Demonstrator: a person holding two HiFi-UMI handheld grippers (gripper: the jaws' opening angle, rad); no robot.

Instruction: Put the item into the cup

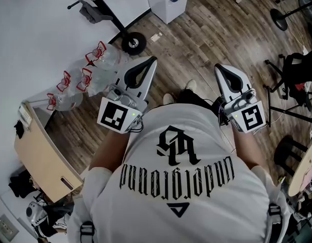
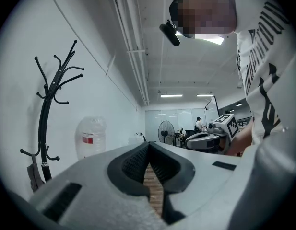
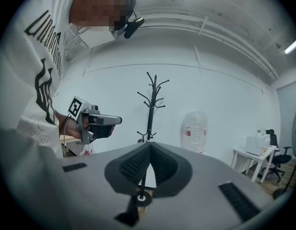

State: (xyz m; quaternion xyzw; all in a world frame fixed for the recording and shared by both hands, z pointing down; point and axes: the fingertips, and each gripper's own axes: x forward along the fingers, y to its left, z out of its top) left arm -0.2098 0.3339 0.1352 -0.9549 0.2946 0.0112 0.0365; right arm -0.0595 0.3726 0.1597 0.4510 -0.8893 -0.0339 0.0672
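Left tongs (image 1: 153,59): clenched, tips meeting, nothing between them; held level above the wooden floor (image 1: 196,39).
Right tongs (image 1: 217,66): clenched too and empty; abreast of the left pair, at its three o'clock in the head view.
Item: absent from all three views; not in either pair of tongs.
Cup: absent from all three views as well, so no clock bearing from the tongs can be given.
Bench: none in sight near the tongs.
Surroundings: water bottles (image 1: 90,77) on the floor at about nine o'clock of the left tongs; coat stand (image 1: 131,43) at about ten o'clock, nearer still; cardboard box (image 1: 42,156) at about eight o'clock, well apart.
Stage: unsettled; would fit equally a stand-off with the item still to be fetched, or one with the item already in a cup somewhere out of view.
Risk, clenched tips: likely to shove or topple an item or cup rather than grasp it, if brought against either while closed.
Risk, blind search: with the target unseen, easy to swing round and clip the coat stand or roll the bottles with the left tongs.
Risk, two pairs close together: possible knock of one against the other when turning.
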